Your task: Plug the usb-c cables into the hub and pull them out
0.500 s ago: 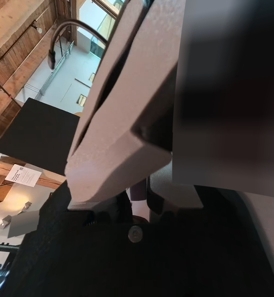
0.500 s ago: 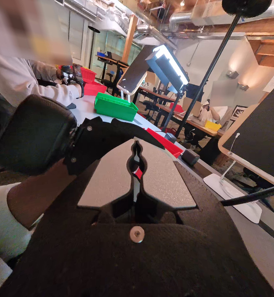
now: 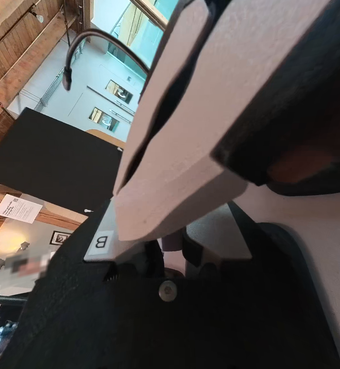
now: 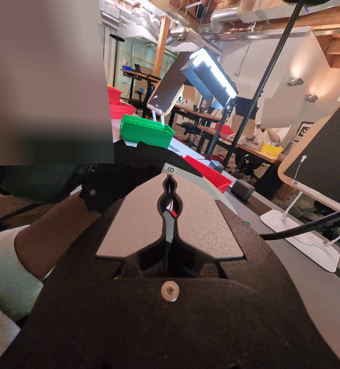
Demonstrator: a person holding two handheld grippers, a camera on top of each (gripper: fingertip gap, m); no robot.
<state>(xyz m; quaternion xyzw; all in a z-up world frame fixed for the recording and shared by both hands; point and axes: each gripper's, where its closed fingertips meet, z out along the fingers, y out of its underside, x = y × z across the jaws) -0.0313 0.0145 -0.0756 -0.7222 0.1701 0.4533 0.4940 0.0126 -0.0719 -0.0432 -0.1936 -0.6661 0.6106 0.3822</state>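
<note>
My right gripper is shut, its grey fingers meeting at the tip with nothing seen between them. In the left wrist view it looms close and covers my left gripper's fingertips. Only the bases of the left fingers show, so I cannot tell how the jaws stand. The left gripper's labelled finger lies just beyond the right tips, held by a hand. A black cable arcs up behind the right gripper and ends in a free plug. It also runs beside the right gripper. No hub shows.
A green bin and a red tray sit on the grey table. A black panel on a white stand is at the right. A lit light panel, a black pole and a seated person are farther back.
The two grippers have come closer together. The right gripper fills more of the left wrist view, and the left gripper's labelled finger now shows just past the right tips.
</note>
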